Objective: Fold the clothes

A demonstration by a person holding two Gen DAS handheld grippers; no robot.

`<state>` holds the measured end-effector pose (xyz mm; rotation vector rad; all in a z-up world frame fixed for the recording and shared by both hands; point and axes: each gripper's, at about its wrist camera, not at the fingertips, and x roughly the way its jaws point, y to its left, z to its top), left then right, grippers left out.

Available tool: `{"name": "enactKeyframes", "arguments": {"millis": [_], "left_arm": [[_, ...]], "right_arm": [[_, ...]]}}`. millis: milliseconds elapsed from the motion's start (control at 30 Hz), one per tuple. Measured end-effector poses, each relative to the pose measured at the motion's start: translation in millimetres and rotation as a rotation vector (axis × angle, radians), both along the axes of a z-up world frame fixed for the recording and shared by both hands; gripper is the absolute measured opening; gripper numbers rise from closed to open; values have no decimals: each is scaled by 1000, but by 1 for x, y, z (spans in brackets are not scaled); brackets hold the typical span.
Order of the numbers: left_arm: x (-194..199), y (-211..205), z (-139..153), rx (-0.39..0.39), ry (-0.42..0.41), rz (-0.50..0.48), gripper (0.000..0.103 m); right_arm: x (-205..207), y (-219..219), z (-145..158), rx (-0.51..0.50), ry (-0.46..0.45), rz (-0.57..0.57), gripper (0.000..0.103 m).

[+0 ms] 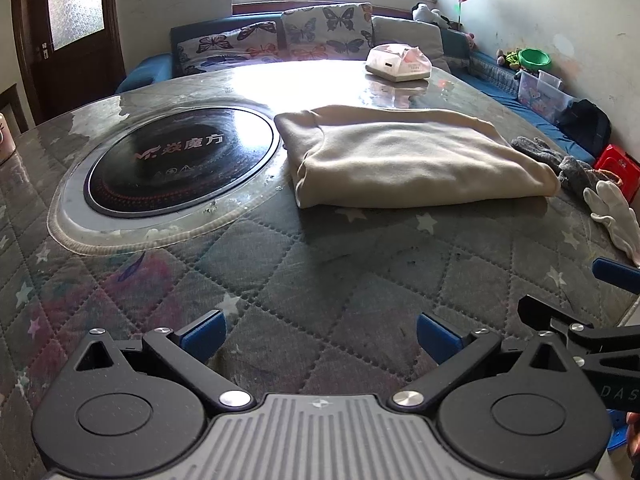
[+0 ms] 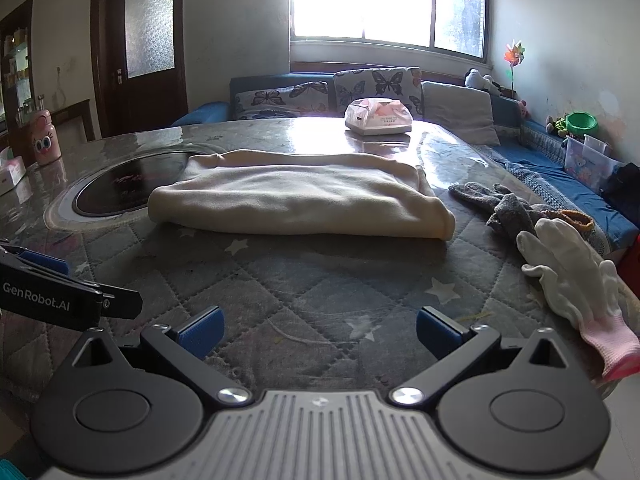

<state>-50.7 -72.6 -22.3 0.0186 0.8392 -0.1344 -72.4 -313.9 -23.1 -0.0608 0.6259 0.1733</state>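
Both pairs of jaws stand wide apart and hold nothing: we see the blue pads of our left gripper (image 1: 320, 338) spread over the quilted table cover (image 1: 304, 272), and the pads of our right gripper (image 2: 320, 332) spread the same way. Each gripper hangs above the near part of the table, well apart from the cloth. In the left wrist view a black part of the right gripper shows at the right edge, just beside our left one.

We take the folded cream garment (image 1: 404, 164) as our landmark. It lies flat on the table, beyond both grippers, folded to a thick rectangle with a rounded fold on its near side. To the left of the garment, touching its far left corner, is the round black hotplate (image 1: 180, 160) set in the table under a clear cover. Behind the garment, near the far edge of the table, stands a tissue pack (image 1: 398, 63). To the right of the garment, just beside it, lie grey gloves (image 2: 504, 204), and nearer to us than these a white glove (image 2: 572, 276) with a pink cuff at the table edge. Far behind the garment we see a blue sofa with butterfly cushions (image 2: 376, 86) under a bright window (image 2: 384, 0). Far left of the garment, in the right wrist view, stands a pink bottle (image 2: 45, 140), and behind it a dark door (image 2: 140, 44)
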Motion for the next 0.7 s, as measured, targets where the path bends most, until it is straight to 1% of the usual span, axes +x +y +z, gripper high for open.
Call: {"name": "enactKeyframes", "arguments": {"millis": [333, 533, 700], "left_arm": [[-4, -3, 3, 3, -10, -1, 103], [-6, -7, 4, 21, -24, -4, 103], [-7, -10, 4, 26, -19, -13, 103]], "right_arm": [[-2, 1, 1, -2, -1, 4, 103], [-5, 2, 1, -4, -4, 11, 103], [-6, 0, 2, -1, -8, 8, 103]]}}
